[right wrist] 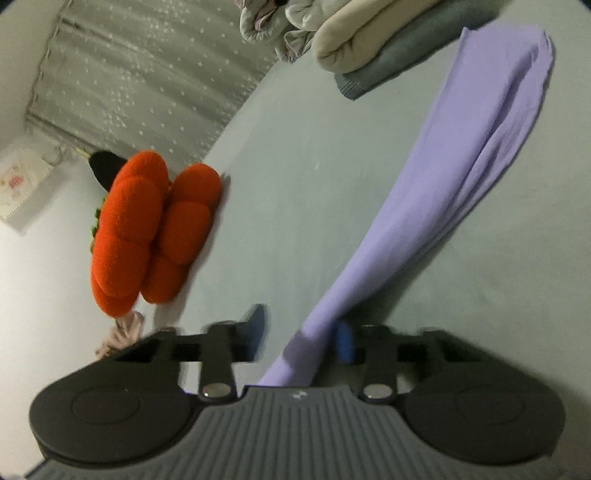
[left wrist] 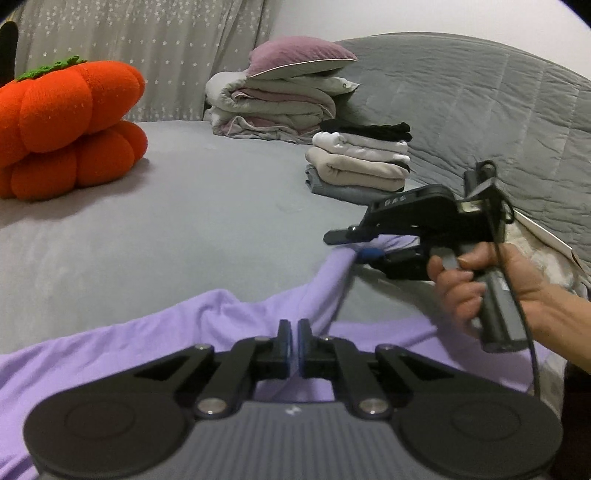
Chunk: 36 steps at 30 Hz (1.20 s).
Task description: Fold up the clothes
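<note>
Here, your right hand-held gripper (right wrist: 301, 334) stands spread around a raised ridge of the lilac garment (left wrist: 122, 343) on the bed (left wrist: 184, 221); the left hand-held gripper (left wrist: 294, 338) is pressed together above it. Lift evenly.

bed (left wrist: 184, 221): grey sheet | curtain (left wrist: 147, 48): grey, star-dotted | wall (left wrist: 369, 18): white | light: dim

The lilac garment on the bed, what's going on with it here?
A person is folding clothes on a grey bed with two handheld grippers. The left gripper is shut on the lilac garment at its near edge. The right gripper stands open, with a bunched part of the cloth between its fingers, not clamped. The garment is not yet folded. A finished stack of folded clothes sits behind, and orange pumpkin cushions to the side.
</note>
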Motion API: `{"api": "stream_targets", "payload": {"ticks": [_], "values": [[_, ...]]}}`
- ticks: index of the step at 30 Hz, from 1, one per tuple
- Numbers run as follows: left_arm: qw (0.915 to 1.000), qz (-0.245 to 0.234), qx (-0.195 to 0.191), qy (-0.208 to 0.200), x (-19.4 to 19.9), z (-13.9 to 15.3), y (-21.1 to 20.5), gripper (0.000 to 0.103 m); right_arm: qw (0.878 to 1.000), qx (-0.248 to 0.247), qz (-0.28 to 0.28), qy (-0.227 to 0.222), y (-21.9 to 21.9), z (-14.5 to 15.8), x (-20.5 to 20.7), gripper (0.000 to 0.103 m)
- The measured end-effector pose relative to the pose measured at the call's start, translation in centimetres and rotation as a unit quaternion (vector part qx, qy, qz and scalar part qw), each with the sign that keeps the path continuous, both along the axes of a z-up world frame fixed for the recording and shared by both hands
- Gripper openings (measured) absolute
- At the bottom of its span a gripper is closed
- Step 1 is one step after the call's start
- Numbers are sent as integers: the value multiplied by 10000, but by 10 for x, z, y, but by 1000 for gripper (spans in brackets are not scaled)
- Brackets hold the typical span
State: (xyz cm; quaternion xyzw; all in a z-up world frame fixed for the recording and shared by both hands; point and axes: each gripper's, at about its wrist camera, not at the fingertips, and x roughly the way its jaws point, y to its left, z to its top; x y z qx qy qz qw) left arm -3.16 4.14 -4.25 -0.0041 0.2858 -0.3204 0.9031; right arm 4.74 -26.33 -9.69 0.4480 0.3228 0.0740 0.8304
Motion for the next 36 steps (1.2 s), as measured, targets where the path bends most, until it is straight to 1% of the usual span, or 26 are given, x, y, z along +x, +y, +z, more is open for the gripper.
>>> {"api": "stream_targets", "payload": {"ticks": [1, 4, 6, 9, 12, 17, 20, 24, 28, 32, 36], "values": [[10000, 13, -27, -19, -1, 2, 2, 3, 10000, 67, -18, -41, -1, -1, 1, 15], [9999, 55, -134, -80, -4, 8, 7, 3, 9997, 137, -35, -220, 1, 2, -2, 13], [9996, 87, -222, -123, -6, 12, 12, 3, 9989, 33, 10, -472, 4, 14, -7, 13], [9991, 134, -355, -188, -8, 19, 18, 3, 9953, -248, 85, -934, 9, 38, -16, 13], [9987, 140, -419, -260, -12, 24, 24, 3, 9902, -527, 164, -1282, 15, 56, -22, 13], [9986, -17, -413, -321, -23, 28, 31, 3, 9801, -983, 306, -1698, 25, 79, -37, 13], [9986, -137, -390, -344, -29, 29, 34, 3, 9732, -1294, 428, -1851, 33, 87, -45, 13], [9983, -327, -349, -323, -38, 26, 38, 3, 9622, -1779, 637, -1959, 38, 90, -58, 13], [9976, -630, -167, -222, -48, 14, 34, 3, 9480, -2369, 889, -1932, 43, 84, -72, 13], [9958, -909, 84, -106, -55, 3, 25, 3, 9360, -2876, 1107, -1702, 47, 69, -80, 13], [9938, -1046, 366, 46, -56, -10, 17, 3, 9244, -3276, 1336, -1427, 49, 53, -86, 13]]}}
